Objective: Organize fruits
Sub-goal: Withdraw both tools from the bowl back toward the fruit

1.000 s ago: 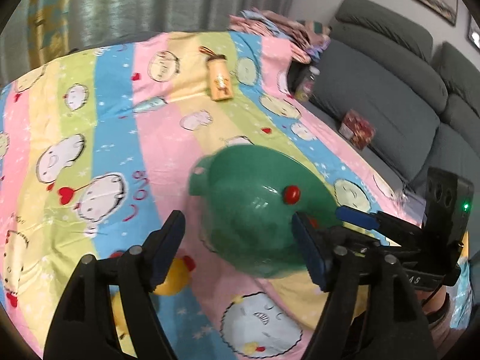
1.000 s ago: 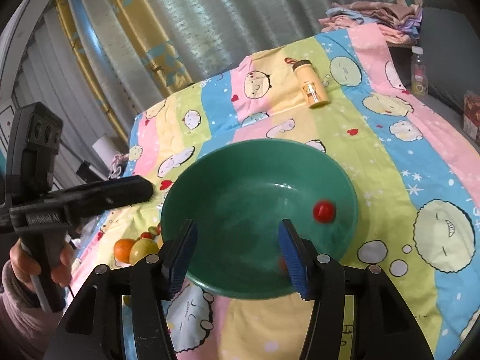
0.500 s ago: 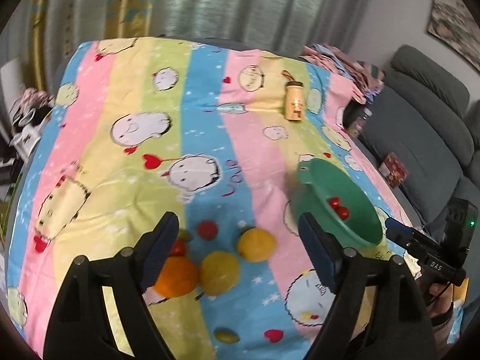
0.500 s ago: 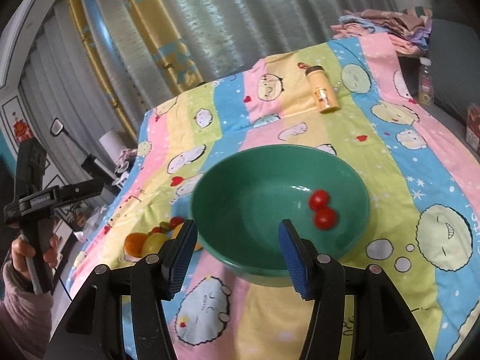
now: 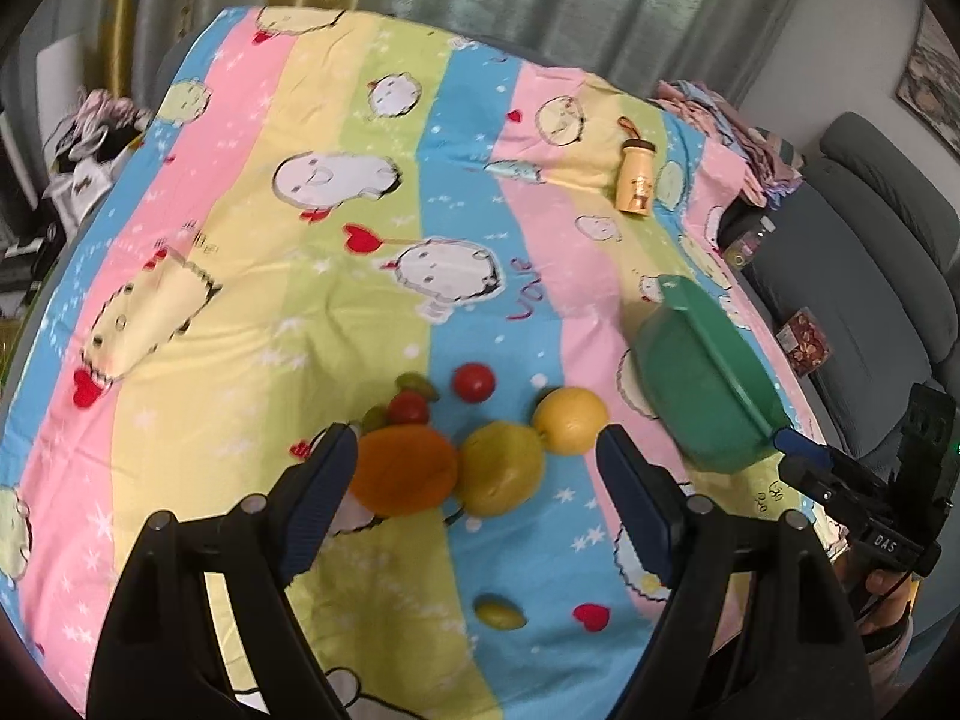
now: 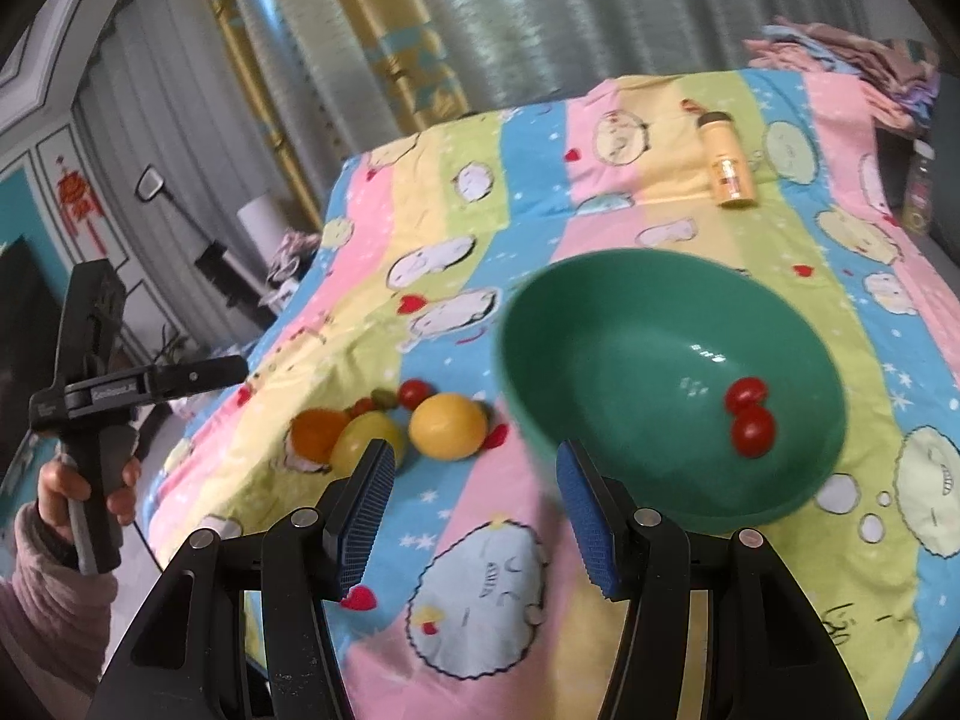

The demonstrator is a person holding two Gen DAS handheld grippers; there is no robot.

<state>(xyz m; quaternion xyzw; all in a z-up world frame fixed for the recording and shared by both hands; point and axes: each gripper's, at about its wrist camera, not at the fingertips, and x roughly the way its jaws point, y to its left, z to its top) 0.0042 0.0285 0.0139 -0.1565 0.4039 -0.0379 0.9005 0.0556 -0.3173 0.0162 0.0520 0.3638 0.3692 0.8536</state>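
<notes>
While the left gripper (image 5: 474, 489) hangs over the fruit pile with its jaws spread wide and empty, an orange (image 5: 403, 469), a pear (image 5: 503, 468) and a lemon (image 5: 570, 420) lie on the striped cloth (image 5: 300, 276). Beside them, the green bowl (image 6: 672, 384) holds two cherry tomatoes (image 6: 749, 414); the right gripper (image 6: 474, 510) stands part open, gripping nothing.

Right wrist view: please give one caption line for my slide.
Green bowl holding two cherry tomatoes, more fruit on the striped cloth beside it.

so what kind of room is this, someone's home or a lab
Most likely a home living room. A grey sofa stands beside the table, long curtains hang behind it, and a cartoon-print cloth covers the table where the fruit lies.
</notes>
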